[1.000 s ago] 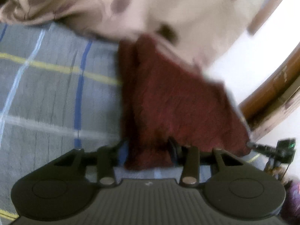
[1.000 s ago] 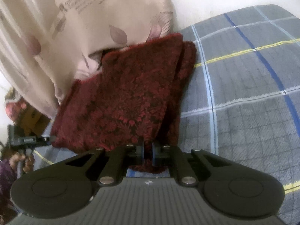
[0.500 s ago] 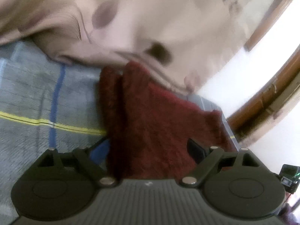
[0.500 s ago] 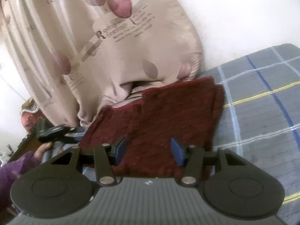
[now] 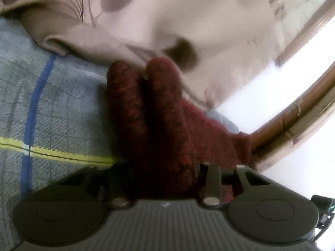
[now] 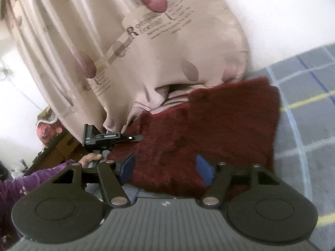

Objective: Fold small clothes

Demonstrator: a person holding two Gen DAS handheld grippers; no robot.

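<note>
I have the dark red cloth (image 6: 209, 125) lying on the bed (image 6: 303, 125), its far edge tucked against the beige curtain (image 6: 146, 52) that hangs down onto the checked bedcover. My right tongs (image 6: 165, 167) stand open just above the near edge, blue pads (image 6: 204, 169) well apart with nothing between them. My left tongs (image 5: 159, 177) straddle a raised double ridge of the cloth (image 5: 157, 115); the pads are hidden by the pile, so I cannot tell whether they grip it.

The cloth looks thick, plush and soft, probably light but bulky, so I expect it to hold a rounded fold, not a sharp crease, and to sag between two holds. I judge the near corners the best places to take it.

The curtain crowds the far edge and could get caught in a fold. The wooden frame (image 5: 293, 125) runs close on the left.
</note>
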